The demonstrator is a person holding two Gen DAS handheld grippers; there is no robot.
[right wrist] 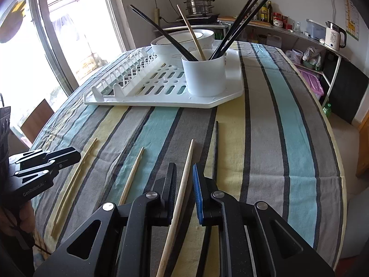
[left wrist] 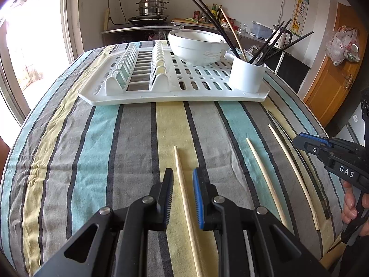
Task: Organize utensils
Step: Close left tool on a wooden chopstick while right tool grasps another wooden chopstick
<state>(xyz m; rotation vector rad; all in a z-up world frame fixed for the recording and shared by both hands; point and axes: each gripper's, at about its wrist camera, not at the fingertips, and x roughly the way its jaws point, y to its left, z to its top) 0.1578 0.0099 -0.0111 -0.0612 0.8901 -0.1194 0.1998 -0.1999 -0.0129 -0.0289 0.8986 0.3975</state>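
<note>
Chopsticks are the things to sort, and they sit in two places relative to the white drying rack [left wrist: 207,92]. That rack lies on the worktop [left wrist: 115,138], which is covered by a striped cloth in grey, teal and pale yellow. On the rack stand stacked white bowls [left wrist: 196,46] and, at its near right corner, a white holder cup [right wrist: 205,76]. Several black chopsticks [right wrist: 242,23] and one wooden one lean out of the cup.

In front of the rack, loose chopsticks lie on the cloth, roughly parallel. The leftmost wooden chopstick [left wrist: 182,184] runs between the fingers of the left gripper [left wrist: 183,196]; its jaws stand slightly apart, with a gap on each side of the stick, not pressing it. To the right lies a middle wooden chopstick [left wrist: 265,177], then a long wooden chopstick [right wrist: 184,180] that passes between the fingers of the right gripper [right wrist: 184,191], whose jaws are likewise narrowly apart and not clamped. A single black chopstick [right wrist: 215,147] lies just beside it, farther right.
</note>
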